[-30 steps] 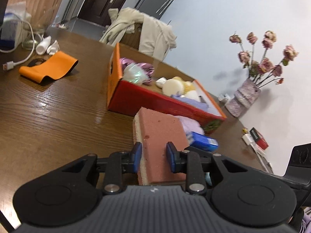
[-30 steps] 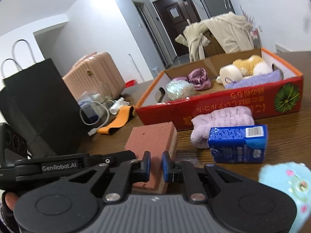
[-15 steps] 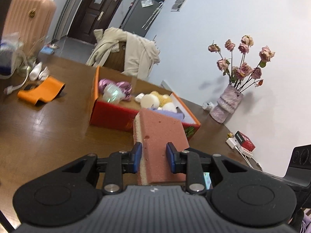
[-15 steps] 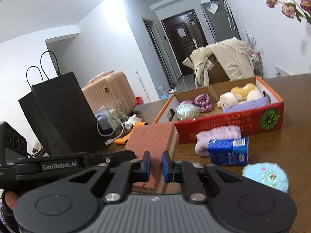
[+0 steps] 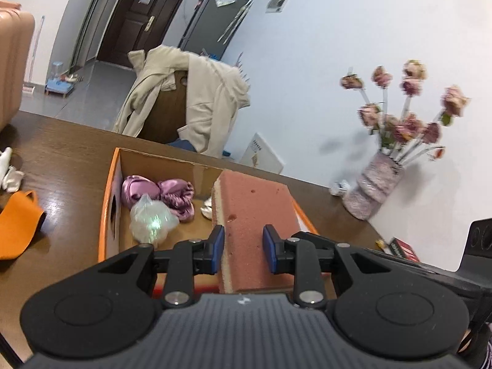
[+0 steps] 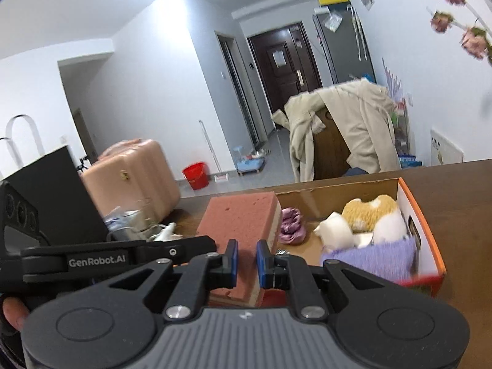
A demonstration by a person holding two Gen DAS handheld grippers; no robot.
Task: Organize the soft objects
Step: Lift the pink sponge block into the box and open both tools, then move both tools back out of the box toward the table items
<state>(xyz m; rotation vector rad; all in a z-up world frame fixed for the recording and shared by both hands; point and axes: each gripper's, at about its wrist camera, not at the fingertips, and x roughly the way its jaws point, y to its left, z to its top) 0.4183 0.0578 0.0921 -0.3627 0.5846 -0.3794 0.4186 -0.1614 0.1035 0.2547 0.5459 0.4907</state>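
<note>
My left gripper (image 5: 243, 247) is shut on a pink sponge block (image 5: 255, 212) with a pale yellow underside and holds it in the air over the orange cardboard box (image 5: 111, 200). The sponge also shows in the right wrist view (image 6: 240, 224), held by the left gripper's arm (image 6: 123, 256). Inside the box lie a purple satin scrunchie (image 5: 166, 192), a clear crinkled bag (image 5: 152, 220), a plush toy (image 6: 369, 215) and a lilac knitted cloth (image 6: 375, 256). My right gripper (image 6: 246, 259) is shut and empty, just behind the sponge.
An orange band (image 5: 17, 226) lies on the wooden table (image 5: 61, 153) left of the box. A vase of dried roses (image 5: 378, 184) stands at the right by the wall. A chair with a beige coat (image 5: 184, 101) is behind the table. A black bag (image 6: 55, 196) stands at the left.
Both grippers have risen and moved forward. The sponge went from table level in front of the box to above the box. The tissue pack and pink headband have left view.
</note>
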